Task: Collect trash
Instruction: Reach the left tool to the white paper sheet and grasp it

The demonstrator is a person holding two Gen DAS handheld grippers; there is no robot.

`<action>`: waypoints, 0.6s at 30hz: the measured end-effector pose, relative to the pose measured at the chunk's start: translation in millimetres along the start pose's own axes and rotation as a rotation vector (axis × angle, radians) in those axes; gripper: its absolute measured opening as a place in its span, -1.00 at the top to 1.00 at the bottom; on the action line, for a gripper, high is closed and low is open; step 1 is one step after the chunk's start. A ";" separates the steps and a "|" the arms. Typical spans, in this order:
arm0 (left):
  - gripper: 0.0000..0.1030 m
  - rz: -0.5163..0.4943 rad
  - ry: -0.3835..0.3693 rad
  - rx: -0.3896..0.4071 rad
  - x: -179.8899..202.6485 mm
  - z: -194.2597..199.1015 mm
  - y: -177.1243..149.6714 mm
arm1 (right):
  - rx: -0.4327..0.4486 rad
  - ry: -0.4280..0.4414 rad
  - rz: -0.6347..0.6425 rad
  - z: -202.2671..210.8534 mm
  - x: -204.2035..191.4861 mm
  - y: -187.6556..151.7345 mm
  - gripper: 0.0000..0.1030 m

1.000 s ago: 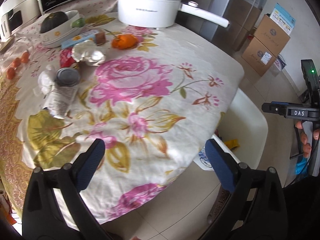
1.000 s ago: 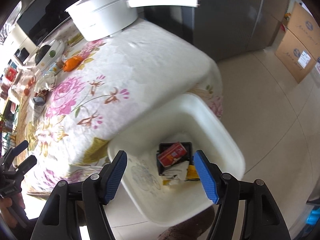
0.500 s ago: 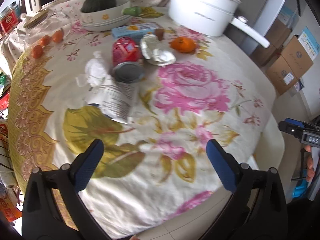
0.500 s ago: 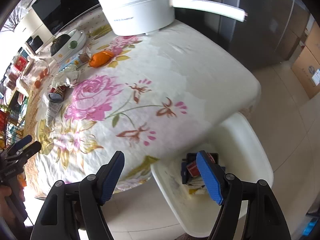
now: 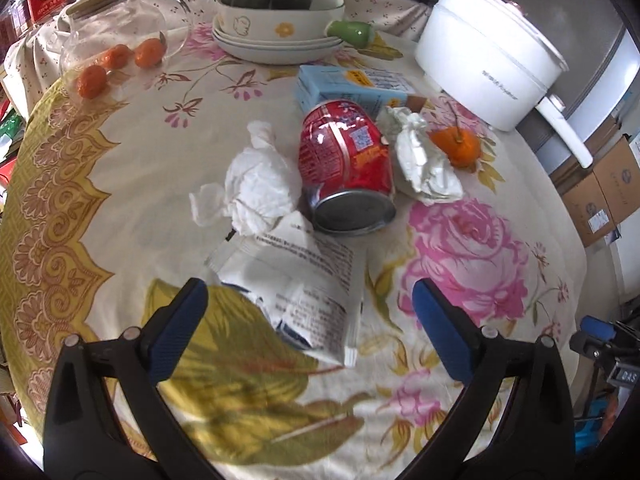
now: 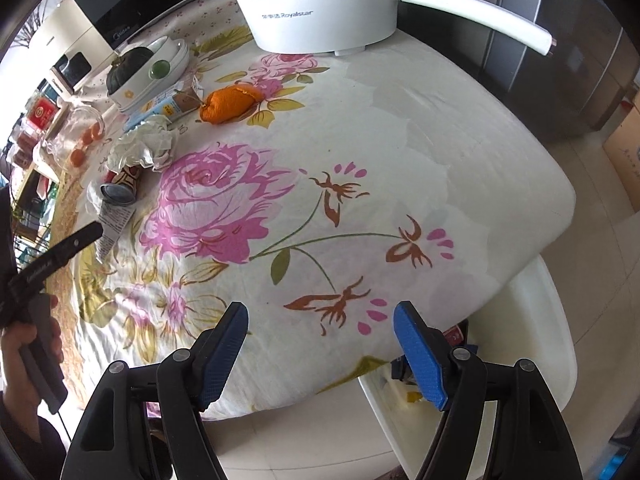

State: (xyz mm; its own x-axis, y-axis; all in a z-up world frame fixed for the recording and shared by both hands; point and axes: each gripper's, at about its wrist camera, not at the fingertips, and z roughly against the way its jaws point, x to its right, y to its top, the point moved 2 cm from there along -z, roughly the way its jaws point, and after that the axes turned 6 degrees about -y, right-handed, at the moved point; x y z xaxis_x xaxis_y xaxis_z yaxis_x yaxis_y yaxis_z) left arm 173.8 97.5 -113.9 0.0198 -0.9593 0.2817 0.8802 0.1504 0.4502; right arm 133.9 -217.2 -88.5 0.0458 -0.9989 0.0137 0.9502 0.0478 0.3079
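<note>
On the floral tablecloth lies a white printed wrapper [image 5: 304, 284], just ahead of my open left gripper [image 5: 310, 320], whose jaws hold nothing. Behind it a red can [image 5: 346, 160] lies on its side between a crumpled white tissue [image 5: 256, 184] and a crumpled paper [image 5: 420, 160]. My right gripper [image 6: 320, 344] hangs open and empty over the table's near edge. A white bin [image 6: 532, 360] sits on the floor to its right with trash inside. The can [image 6: 120, 190] and the crumpled paper [image 6: 144, 144] show far left in the right wrist view.
A white electric pot [image 5: 488, 60] with a long handle stands at the back right. A blue carton [image 5: 352, 88], an orange peel [image 5: 456, 144], a bowl with a dark squash [image 5: 280, 12] and a glass jar with small oranges [image 5: 116, 52] crowd the back. Cardboard boxes [image 5: 600, 196] stand on the floor.
My left gripper swung from the table's edge over to the trash pile, which now fills its view. My right gripper drew away from the bin toward the table and widened slightly.
</note>
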 end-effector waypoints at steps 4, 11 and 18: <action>-0.73 -0.001 0.030 -0.011 -3.2 -16.9 -1.1 | -0.004 -0.022 0.004 -3.7 1.5 -0.4 -0.49; -0.03 -0.033 0.058 0.017 -9.6 -9.1 -4.2 | -0.010 -0.026 0.013 -4.3 0.5 -2.5 -0.49; 0.34 -0.024 -0.027 -0.035 -25.1 12.0 -21.9 | -0.003 -0.033 0.034 -2.3 -13.0 -6.7 -0.49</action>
State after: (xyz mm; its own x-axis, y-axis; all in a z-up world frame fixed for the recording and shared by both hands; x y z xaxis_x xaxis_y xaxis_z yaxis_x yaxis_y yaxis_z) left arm 148.3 121.1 -120.6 -0.0138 -0.9555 0.2946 0.8962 0.1188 0.4275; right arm 127.7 -204.6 -92.9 0.0684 -0.9961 0.0553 0.9491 0.0820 0.3041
